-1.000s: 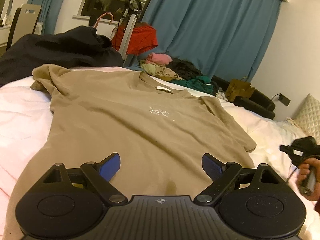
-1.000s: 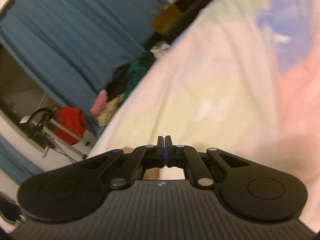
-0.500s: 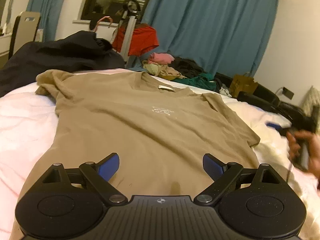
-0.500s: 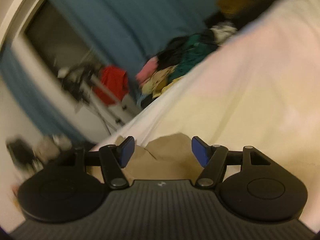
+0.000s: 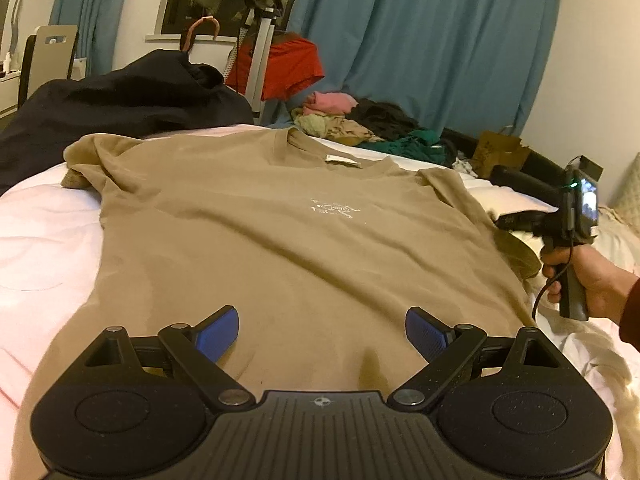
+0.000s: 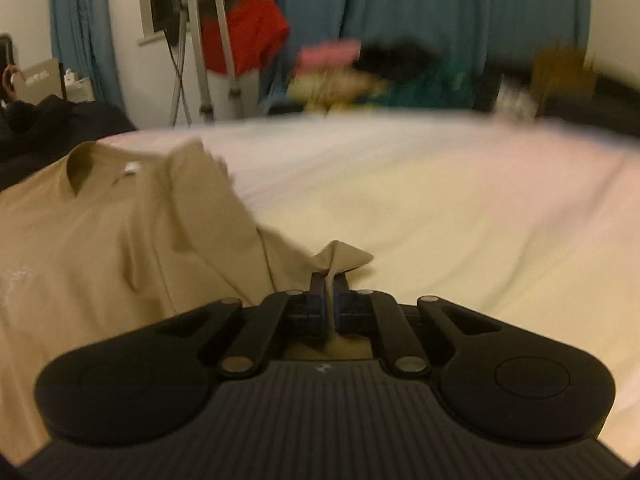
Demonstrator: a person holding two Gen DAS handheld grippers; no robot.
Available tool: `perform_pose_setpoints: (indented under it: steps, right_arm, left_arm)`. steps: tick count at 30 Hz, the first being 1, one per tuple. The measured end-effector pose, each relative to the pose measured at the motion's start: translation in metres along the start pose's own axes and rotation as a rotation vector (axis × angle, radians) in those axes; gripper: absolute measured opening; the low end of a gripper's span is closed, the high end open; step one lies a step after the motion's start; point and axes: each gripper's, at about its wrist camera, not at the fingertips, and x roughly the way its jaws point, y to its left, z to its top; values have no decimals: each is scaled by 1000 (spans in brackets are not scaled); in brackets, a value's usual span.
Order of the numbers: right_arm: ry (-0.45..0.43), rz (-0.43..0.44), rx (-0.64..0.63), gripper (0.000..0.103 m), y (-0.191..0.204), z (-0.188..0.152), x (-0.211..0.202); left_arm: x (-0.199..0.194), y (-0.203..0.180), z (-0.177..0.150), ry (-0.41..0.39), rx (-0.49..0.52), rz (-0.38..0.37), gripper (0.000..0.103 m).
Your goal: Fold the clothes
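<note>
A tan T-shirt lies flat, front up, on the bed, collar at the far end. My left gripper is open and empty, just above the shirt's near hem. My right gripper is shut on the edge of the shirt's right sleeve, which bunches up between its fingers. The right gripper also shows in the left wrist view, held by a hand at the shirt's right side. The shirt's body fills the left of the right wrist view.
The bed has a pale pink and cream sheet. A dark garment lies at the far left of the bed. A heap of clothes, a red cloth on a stand and blue curtains are behind.
My right gripper swung from the bare sheet to the shirt's right sleeve, opened, then shut on the sleeve edge. My left gripper stayed open over the hem.
</note>
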Motion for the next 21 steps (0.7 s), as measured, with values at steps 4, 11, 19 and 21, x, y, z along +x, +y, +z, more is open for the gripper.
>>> perform_pose_setpoints:
  steps: [4, 11, 19, 21]
  right_arm:
    - [-153, -146, 109, 7, -20, 19, -25]
    - [-78, -358, 206, 8, -59, 16, 5]
    - [-168, -232, 256, 100, -22, 10, -60]
    - [-204, -186, 249, 100, -3, 9, -88]
  left_arm:
    - [-8, 2, 1, 2, 4, 25, 92]
    - [-7, 4, 5, -4, 21, 53, 92]
    - [-12, -1, 13, -47, 81, 69, 92]
    - [-19, -2, 15, -55, 73, 66, 93]
